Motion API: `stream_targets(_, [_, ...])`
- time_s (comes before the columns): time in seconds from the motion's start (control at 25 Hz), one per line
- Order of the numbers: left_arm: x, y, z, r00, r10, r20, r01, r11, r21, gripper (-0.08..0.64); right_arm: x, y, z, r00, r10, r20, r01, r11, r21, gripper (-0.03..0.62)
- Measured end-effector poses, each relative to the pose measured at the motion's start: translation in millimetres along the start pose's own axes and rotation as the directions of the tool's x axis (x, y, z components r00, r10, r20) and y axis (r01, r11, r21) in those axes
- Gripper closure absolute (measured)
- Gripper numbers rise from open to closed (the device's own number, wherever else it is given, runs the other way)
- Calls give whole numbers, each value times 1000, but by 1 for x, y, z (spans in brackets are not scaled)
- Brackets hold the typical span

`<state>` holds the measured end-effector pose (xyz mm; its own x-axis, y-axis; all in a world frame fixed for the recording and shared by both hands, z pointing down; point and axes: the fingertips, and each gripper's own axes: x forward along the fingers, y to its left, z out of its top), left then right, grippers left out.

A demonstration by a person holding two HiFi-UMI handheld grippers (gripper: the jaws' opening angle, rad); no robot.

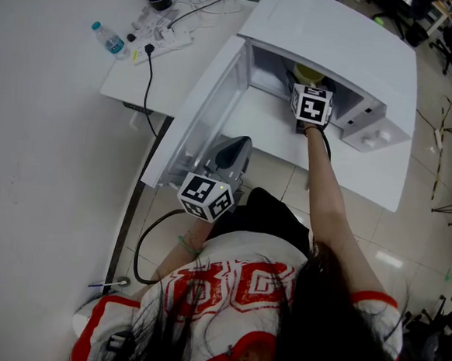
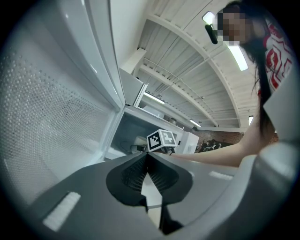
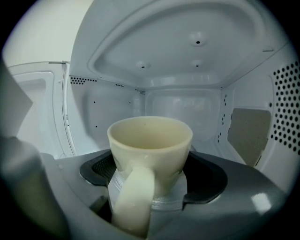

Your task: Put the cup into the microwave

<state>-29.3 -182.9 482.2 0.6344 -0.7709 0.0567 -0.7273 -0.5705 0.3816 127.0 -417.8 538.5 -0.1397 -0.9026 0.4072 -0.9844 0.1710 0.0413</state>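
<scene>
A cream cup [image 3: 150, 159] with its handle toward the camera sits upright between the jaws of my right gripper [image 3: 149, 187], which is shut on it. The cup is inside the white microwave's cavity [image 3: 183, 103]. In the head view my right gripper [image 1: 311, 106] reaches into the open microwave [image 1: 337, 52], and the cup's rim [image 1: 306, 71] shows just past it. My left gripper [image 1: 209, 192] is shut and empty beside the lower end of the open microwave door [image 1: 204, 112]. In the left gripper view the jaws [image 2: 146, 174] meet, with the door [image 2: 51, 122] at left.
The microwave stands on a white table [image 1: 382, 172]. A second white table [image 1: 168, 70] at the left holds a power strip with cables [image 1: 168, 39] and a water bottle [image 1: 108, 40]. A white wall [image 1: 33, 161] runs along the left. Tiled floor lies below.
</scene>
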Motion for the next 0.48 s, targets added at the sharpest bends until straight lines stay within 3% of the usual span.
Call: stream_targets(0.48, [-3,-16,4,1000,-27,-4,27,1000,-5,560,-55,11,-16,1000,1,27,-2,999,52,159])
